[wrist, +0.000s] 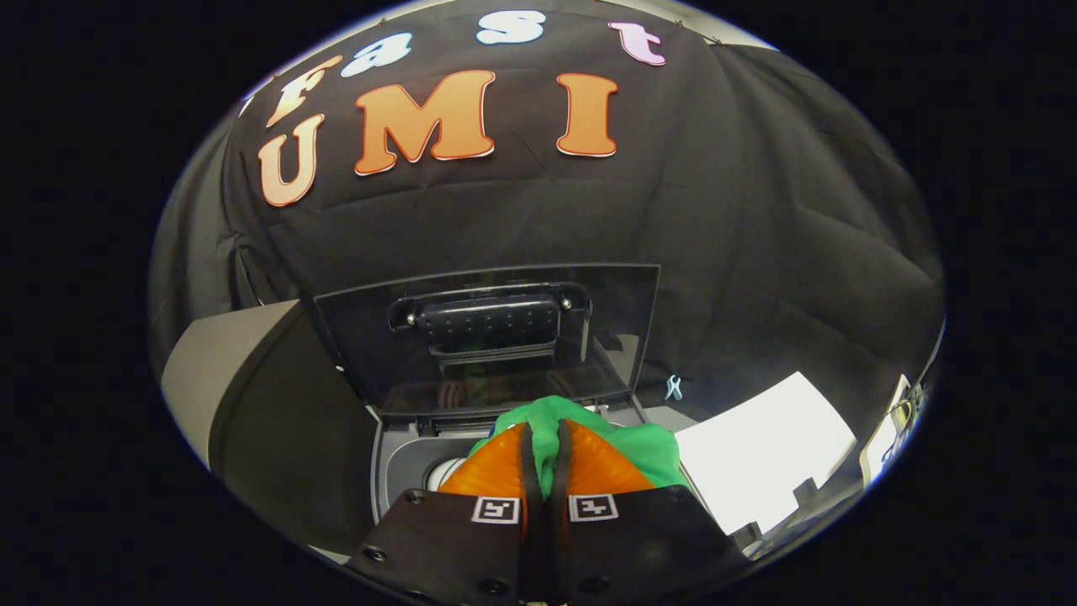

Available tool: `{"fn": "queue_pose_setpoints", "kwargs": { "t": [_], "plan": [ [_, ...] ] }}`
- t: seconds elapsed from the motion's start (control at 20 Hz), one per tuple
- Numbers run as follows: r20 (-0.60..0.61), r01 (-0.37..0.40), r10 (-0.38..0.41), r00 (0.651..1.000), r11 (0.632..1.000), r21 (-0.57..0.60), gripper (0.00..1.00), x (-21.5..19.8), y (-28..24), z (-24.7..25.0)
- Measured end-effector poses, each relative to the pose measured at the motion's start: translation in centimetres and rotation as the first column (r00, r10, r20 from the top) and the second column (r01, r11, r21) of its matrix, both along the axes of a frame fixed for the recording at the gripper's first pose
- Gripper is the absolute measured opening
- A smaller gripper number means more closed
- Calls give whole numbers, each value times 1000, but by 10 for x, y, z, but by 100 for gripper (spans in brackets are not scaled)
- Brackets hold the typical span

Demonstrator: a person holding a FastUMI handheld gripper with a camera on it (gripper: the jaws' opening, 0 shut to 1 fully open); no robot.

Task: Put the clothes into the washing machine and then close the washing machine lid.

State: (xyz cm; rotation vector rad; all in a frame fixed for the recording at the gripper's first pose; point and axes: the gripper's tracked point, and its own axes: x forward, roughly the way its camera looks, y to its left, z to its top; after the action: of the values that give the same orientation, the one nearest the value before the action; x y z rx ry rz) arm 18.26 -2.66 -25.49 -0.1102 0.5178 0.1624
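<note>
Pinching a bright green, soft cloth garment (589, 433) low in the frame, the gripper (545, 459) has its two fingers nearly together with a fold squeezed between them, the rest bunching ahead so it hangs free. Just beyond and below sits the grey top-loading washing machine (404, 459), its opening showing at lower left. Its dark glass lid (488, 337) stands upright at centre, leaving the way in open.

Cloth (627, 442) between fingers (496, 467), above washing machine (404, 463)
</note>
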Motion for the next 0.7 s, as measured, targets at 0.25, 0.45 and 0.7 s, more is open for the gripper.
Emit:
{"fn": "queue_pose_setpoints", "kwargs": {
  "t": [0.25, 0.45, 0.7],
  "plan": [
    [-72, -6, 6, 997, 1000, 1, 8, 13, -1, -45],
    [-133, -3, 3, 991, 1000, -2, 8, 21, -5, -80],
    [-207, 7, -9, 978, 1000, -13, 8, 29, -8, -127]
  ]
}}
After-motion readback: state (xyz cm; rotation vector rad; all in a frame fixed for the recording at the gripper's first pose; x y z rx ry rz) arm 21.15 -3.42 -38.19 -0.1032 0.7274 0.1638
